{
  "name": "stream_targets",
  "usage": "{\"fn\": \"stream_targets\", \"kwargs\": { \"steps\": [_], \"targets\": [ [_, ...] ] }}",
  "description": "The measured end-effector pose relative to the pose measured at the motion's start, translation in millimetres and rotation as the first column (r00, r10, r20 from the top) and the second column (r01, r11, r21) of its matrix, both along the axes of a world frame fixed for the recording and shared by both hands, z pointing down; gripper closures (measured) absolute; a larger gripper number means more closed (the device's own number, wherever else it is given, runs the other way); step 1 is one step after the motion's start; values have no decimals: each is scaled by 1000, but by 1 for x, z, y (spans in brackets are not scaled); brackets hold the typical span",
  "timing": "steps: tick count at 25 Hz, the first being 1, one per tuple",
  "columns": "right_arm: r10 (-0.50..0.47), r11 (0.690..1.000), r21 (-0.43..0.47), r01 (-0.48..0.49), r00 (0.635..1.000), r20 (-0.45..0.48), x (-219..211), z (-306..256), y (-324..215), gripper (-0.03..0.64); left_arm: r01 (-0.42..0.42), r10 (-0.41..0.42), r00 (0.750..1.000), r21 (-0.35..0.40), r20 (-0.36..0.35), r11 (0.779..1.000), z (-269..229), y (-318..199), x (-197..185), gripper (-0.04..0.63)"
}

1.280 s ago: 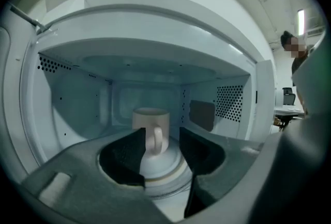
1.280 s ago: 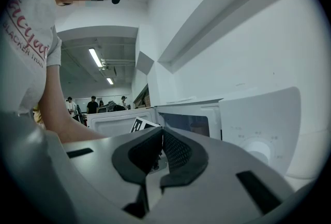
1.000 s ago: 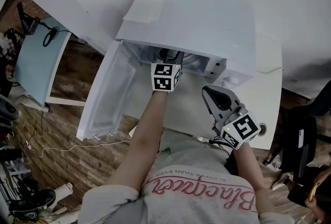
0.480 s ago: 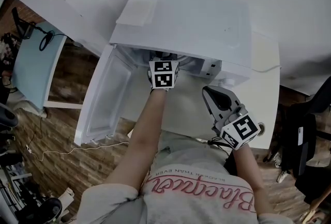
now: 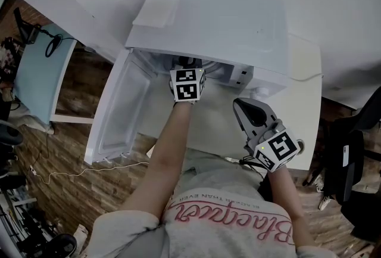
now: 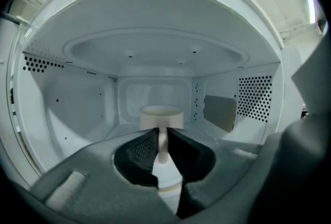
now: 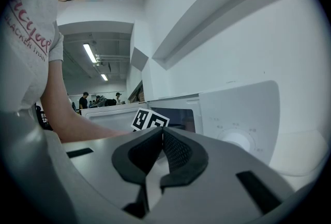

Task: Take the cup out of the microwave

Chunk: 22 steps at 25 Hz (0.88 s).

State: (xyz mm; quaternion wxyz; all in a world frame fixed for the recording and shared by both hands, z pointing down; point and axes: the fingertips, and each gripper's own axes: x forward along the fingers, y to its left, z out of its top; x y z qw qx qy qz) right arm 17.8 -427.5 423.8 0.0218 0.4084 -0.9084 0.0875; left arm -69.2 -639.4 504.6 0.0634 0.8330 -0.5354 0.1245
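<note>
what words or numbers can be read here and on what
"LACKER THA": small print on the person's T-shirt, both ends cut off.
Pink script on the T-shirt: too stylised to read.
Labels on the microwave control panel: too small to read.

Left tool [image 6: 162,134] reaches forward, jaws just closing on the cup [image 6: 161,116] handle; right tool [image 7: 161,132] hangs shut.

Overhead, two close; microwave [image 5: 214,24] likely shared

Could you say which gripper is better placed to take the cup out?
The left gripper: its jaws just closed on the cup handle inside the microwave; the right gripper is shut, outside.
</note>
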Motion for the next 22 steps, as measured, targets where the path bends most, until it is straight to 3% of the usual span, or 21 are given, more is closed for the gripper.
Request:
{"fn": "stream_targets", "kwargs": {
  "steps": [22],
  "targets": [
    [-33, 999, 18, 33, 999, 4, -10, -5, 25, 604, 3, -2, 1000, 25, -30, 1000, -1, 42, -11, 545]
  ]
}}
